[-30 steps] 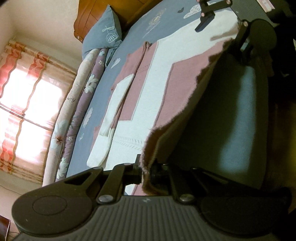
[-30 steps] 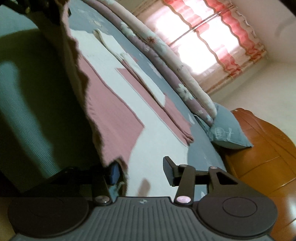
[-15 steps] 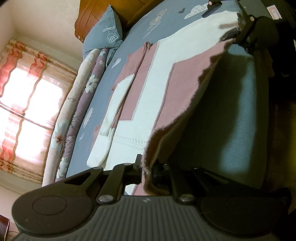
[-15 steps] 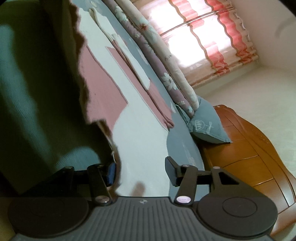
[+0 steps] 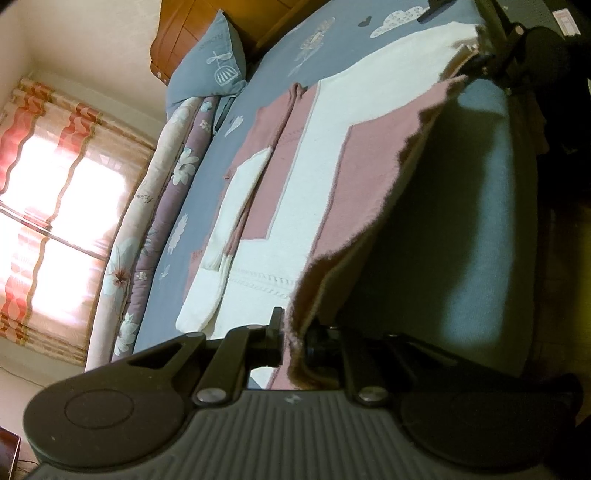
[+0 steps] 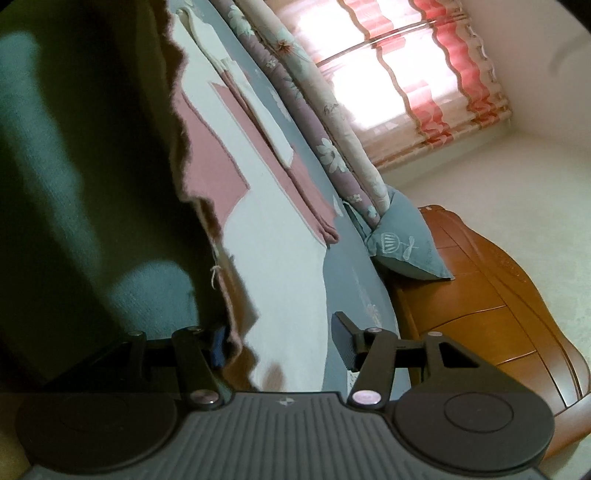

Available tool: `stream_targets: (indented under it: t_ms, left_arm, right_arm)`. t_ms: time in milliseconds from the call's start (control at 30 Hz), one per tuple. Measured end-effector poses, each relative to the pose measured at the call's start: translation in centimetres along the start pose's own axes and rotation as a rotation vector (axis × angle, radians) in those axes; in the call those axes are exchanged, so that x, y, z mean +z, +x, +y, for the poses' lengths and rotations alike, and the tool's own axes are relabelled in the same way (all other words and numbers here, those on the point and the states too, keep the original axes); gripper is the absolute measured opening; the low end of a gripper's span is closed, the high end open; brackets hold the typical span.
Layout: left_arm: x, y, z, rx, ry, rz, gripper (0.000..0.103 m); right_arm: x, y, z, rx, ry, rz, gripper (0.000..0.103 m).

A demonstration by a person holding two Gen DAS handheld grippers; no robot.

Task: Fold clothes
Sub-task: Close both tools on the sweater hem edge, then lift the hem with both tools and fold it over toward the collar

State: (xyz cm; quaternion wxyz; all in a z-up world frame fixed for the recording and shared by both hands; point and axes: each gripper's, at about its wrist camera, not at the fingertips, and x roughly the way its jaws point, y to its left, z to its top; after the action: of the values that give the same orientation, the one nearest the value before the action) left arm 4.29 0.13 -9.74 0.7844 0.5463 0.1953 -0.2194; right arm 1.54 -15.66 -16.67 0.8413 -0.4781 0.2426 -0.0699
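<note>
A pink and white sweater [image 5: 314,184] lies spread on the blue bed sheet [image 5: 207,206], one sleeve folded across its far side. My left gripper [image 5: 295,336] is shut on the sweater's fuzzy pink near edge, which is raised off the bed. The right wrist view shows the same sweater [image 6: 266,258]. There my right gripper [image 6: 280,343] stands open, jaws wide apart. The raised cloth edge rests against its left finger [image 6: 218,339]. In the left wrist view the right gripper's black frame [image 5: 517,48] sits at the far end of that raised edge.
A blue pillow [image 5: 214,66] leans on the wooden headboard [image 5: 184,33]. A rolled floral quilt [image 5: 147,221] runs along the bed's far side below a curtained window [image 5: 55,184]. The bed's near side [image 5: 480,221] drops away in shadow.
The right gripper has moved farther from the left one along the sweater's edge, toward the headboard end, and tilted upward. The left gripper keeps its hold in place.
</note>
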Motion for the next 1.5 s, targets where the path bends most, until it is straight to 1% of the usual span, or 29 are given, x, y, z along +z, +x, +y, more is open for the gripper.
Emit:
stream_targets:
  t_ms: [167,267,300,333,367,400,433,533,633,700,867,933,1133,1267,1500]
  left_arm:
    - [0.0,0.1,0.1,-0.002,-0.004,0.000,0.012]
    - [-0.2,0.1,-0.1,-0.006,-0.016,0.002,0.012]
    - [-0.3,0.1,-0.1,-0.007,-0.019,0.002,0.012]
    - [-0.3,0.1,-0.3,-0.009,-0.022,0.003,0.011]
    - [-0.4,0.1,-0.4,-0.010,-0.024,0.004,0.011]
    - [-0.5,0.1,-0.6,-0.012,-0.027,0.005,0.011]
    - [-0.5,0.1,-0.8,-0.009,-0.029,0.007,0.009]
    - [-0.7,-0.1,-1.4,0.005,-0.028,0.020,0.008]
    - [-0.8,0.0,-2.0,0.029,-0.022,0.044,0.008]
    - [-0.7,0.1,-2.5,0.041,-0.010,0.056,0.006]
    - [-0.4,0.2,-2.5,0.040,-0.006,0.049,0.003]
    - [-0.3,0.3,-2.2,0.029,-0.008,0.058,0.003]
    - [0.2,0.3,-0.8,0.029,0.006,0.069,0.003]
    - [0.7,0.6,0.6,0.050,-0.001,0.079,0.003]
    - [1.8,2.5,3.5,0.092,-0.020,0.094,0.004]
  right_arm:
    - [-0.4,-0.2,-0.5,0.023,-0.016,-0.010,0.060]
    - [-0.6,-0.3,-0.7,0.040,-0.029,-0.022,0.058]
    - [-0.6,-0.2,-0.7,0.053,-0.043,-0.029,0.056]
    - [-0.6,-0.1,-0.8,0.067,-0.058,-0.035,0.045]
    - [-0.5,0.1,-0.8,0.094,-0.076,-0.035,0.037]
    - [-0.4,0.3,-0.8,0.122,-0.093,-0.036,0.020]
    - [-0.4,0.4,-0.9,0.144,-0.103,-0.036,0.013]
    - [-0.2,0.2,-0.9,0.162,-0.148,-0.055,0.012]
    - [0.2,0.2,-1.8,0.177,-0.157,-0.066,0.010]
    - [0.6,0.3,-2.6,0.182,-0.159,-0.078,0.008]
    - [1.9,0.6,-4.4,0.192,-0.174,-0.116,0.008]
    - [2.2,0.8,-5.0,0.206,-0.176,-0.128,0.008]
    - [3.3,1.8,-7.0,0.229,-0.193,-0.165,0.007]
    - [4.4,2.7,-8.3,0.215,-0.203,-0.188,0.007]
    - [6.1,5.4,-10.4,0.186,-0.166,-0.207,0.007]
